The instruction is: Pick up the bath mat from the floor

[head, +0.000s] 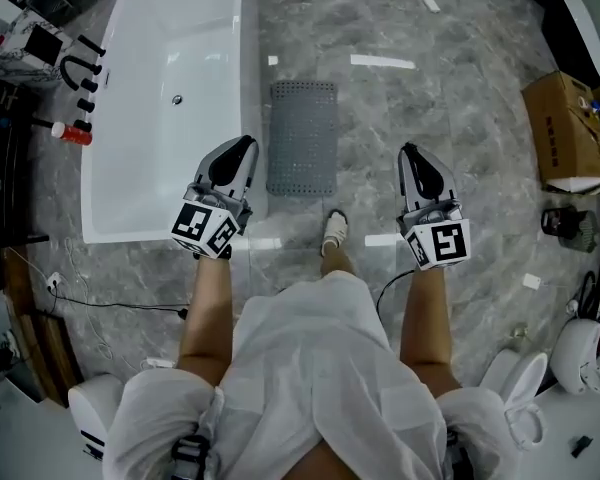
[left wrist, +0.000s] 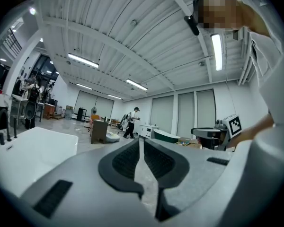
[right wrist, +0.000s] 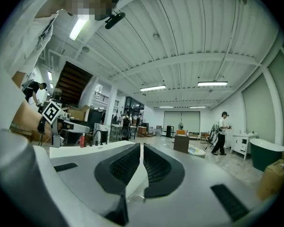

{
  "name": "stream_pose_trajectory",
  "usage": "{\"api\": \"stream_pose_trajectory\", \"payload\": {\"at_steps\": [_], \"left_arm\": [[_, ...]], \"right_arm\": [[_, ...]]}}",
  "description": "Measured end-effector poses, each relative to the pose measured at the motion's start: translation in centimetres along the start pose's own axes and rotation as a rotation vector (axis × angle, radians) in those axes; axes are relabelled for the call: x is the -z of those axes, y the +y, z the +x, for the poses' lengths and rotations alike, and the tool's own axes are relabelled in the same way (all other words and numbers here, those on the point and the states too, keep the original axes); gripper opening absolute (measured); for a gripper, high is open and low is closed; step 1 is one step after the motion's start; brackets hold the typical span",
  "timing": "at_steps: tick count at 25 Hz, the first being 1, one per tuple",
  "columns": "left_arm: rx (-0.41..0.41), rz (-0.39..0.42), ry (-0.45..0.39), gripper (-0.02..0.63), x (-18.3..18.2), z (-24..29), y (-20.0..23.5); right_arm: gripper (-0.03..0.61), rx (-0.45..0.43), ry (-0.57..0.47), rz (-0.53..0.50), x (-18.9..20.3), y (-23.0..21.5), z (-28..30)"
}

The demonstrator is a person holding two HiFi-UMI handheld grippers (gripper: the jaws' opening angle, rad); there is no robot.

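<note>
Beside the bathtub (head: 160, 88): bath mat (head: 302, 136) flat on floor (head: 430, 118)
Left gripper (head: 242, 146): closed, empty, by bathtub's rim
Right gripper (head: 412, 156): closed, empty, across mat from bathtub

L claw (head: 245, 144) hides tub (head: 244, 48) corner; cardboard box (head: 568, 130) cut off at R edge.

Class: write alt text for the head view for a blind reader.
A grey, studded rectangular bath mat lies flat on the grey marble floor beside a white bathtub. The person's left gripper and right gripper, both shut and empty, flank it.
</note>
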State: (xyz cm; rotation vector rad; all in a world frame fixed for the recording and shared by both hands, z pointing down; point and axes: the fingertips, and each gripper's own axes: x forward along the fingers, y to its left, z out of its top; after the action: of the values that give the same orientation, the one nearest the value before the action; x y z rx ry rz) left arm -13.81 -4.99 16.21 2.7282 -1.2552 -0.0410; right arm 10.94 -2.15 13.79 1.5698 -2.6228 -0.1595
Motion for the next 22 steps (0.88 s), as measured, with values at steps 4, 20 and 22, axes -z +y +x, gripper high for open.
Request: {"api": "stream_pose_trajectory", "payload": {"at_steps": [4, 20, 22], "left_arm": [[0.004, -0.008, 0.021, 0.037, 2.1, 3.9, 0.8], [0.102, -0.016, 0.117, 0.037, 20.0, 15.7, 3.8], [0.12, -0.022, 0.139, 0.037, 23.6, 16.6, 3.8]], "right_arm": [[0.032, -0.023, 0.022, -0.006, 2.9, -1.9, 2.2], [0.032, -0.052, 0.051, 0.014, 21.6, -5.9, 11.5], [0.032, -0.042, 0.053, 0.029, 25.0, -5.9, 12.1]]}}
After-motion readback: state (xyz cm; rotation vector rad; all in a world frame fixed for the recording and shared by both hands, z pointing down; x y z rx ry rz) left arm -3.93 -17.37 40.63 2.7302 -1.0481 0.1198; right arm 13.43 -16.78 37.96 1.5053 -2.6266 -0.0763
